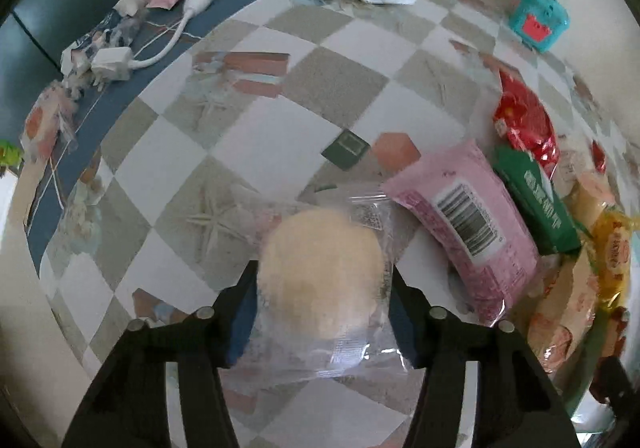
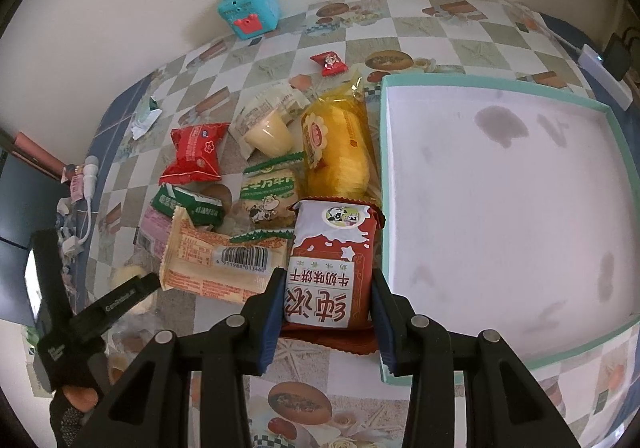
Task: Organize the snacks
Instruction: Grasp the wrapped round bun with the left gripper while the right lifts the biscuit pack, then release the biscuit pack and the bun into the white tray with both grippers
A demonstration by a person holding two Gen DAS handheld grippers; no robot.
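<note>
In the left wrist view a round pale pastry in a clear wrapper (image 1: 320,268) sits between the fingers of my left gripper (image 1: 324,280), which is shut on its sides just above the checkered tablecloth (image 1: 248,96). The right wrist view shows my right gripper (image 2: 328,288) shut on a red-and-white milk biscuit pack (image 2: 332,248), beside the left wall of a white box with a teal rim (image 2: 500,208). The box holds nothing. My left gripper (image 2: 120,296) also shows at the left of that view, over the pastry (image 2: 128,274).
Several snack packs lie left of the box: a yellow cake pack (image 2: 336,144), red pack (image 2: 196,156), pudding cup (image 2: 268,136), beige wafer pack (image 2: 216,260), pink pack (image 1: 460,220) and green pack (image 1: 536,200). A teal toy (image 2: 250,8) stands by the wall. A white charger and cable (image 1: 112,64) lie far left.
</note>
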